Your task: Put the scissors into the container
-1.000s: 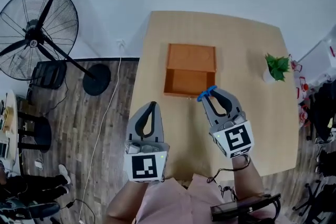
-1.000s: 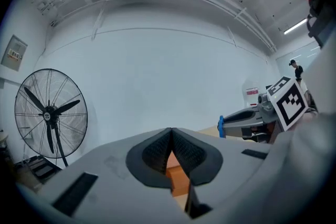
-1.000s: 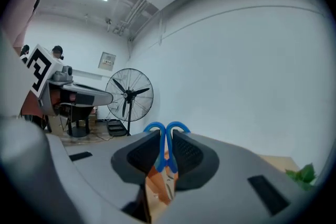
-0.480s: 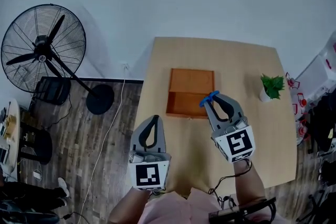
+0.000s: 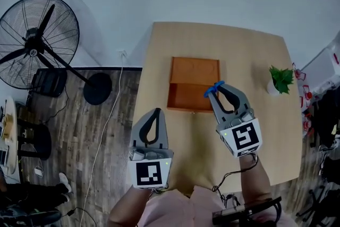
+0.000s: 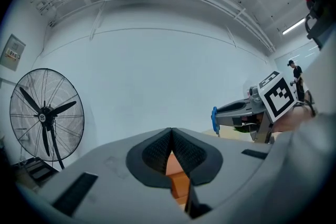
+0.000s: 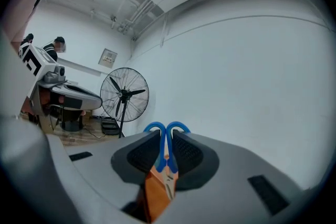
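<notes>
Blue-handled scissors (image 7: 167, 140) are clamped between the jaws of my right gripper (image 5: 214, 90), handles up and blades hanging down. In the head view the blue handles (image 5: 214, 87) hover over the near right corner of the open orange-brown container (image 5: 192, 84) on the wooden table (image 5: 244, 56). My left gripper (image 5: 154, 113) is shut with nothing in it, held at the table's near left, short of the container. From the left gripper view I see the right gripper (image 6: 247, 110) with the blue handles (image 6: 214, 119) at its tip.
A small potted plant (image 5: 280, 80) stands at the table's right edge. A black floor fan (image 5: 33, 40) stands on the wooden floor to the left. Cables run down the floor beside the table. People (image 7: 52, 45) stand far off in the room.
The right gripper with the scissors has moved slightly right and forward over the container's near right corner. The left gripper has barely moved. The head camera shifted.
</notes>
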